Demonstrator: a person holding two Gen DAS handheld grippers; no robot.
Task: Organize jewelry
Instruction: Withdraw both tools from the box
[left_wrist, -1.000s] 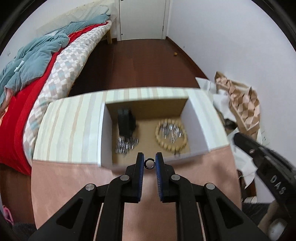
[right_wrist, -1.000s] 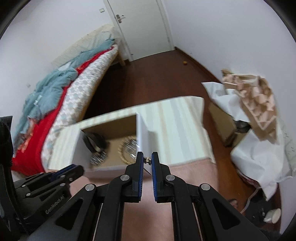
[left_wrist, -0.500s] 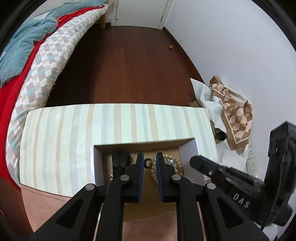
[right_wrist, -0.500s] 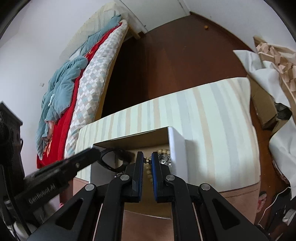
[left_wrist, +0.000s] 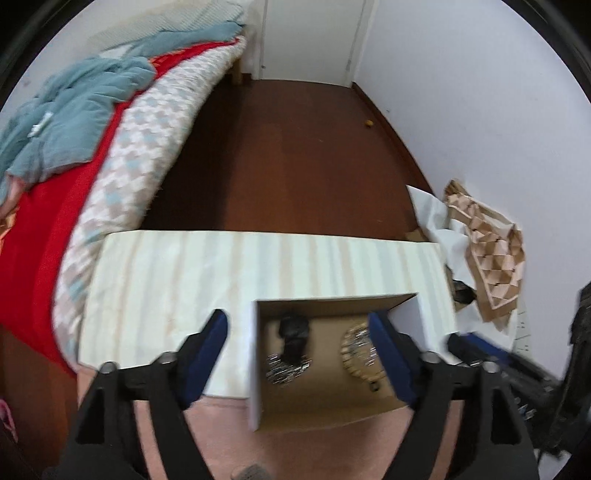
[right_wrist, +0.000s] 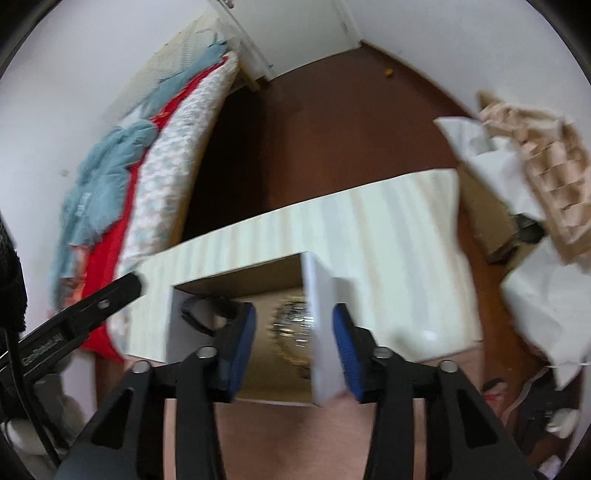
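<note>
An open cardboard box (left_wrist: 255, 354) with white walls stands on a striped cloth. Inside lie a black bracelet (left_wrist: 293, 332), a silver chain (left_wrist: 284, 367), a beaded bracelet (left_wrist: 360, 360) with silver pieces in its ring, and a small dark ring (left_wrist: 373, 387) near the front. My left gripper (left_wrist: 297, 330) is open and empty above the box. My right gripper (right_wrist: 291, 325) is open and empty, its fingers astride the box's right wall (right_wrist: 319, 325). The beaded bracelet (right_wrist: 291, 325) shows blurred between them.
A bed (left_wrist: 92, 155) with red and teal covers lies to the left. Dark wood floor (left_wrist: 295, 147) stretches behind the table. Papers and a patterned carton (left_wrist: 487, 251) sit at the right by the wall. A pink cloth (left_wrist: 295, 443) covers the near table.
Both grippers have opened and let go of the small pieces they held. The ring now lies in the box. Both views pulled back and up a little.
</note>
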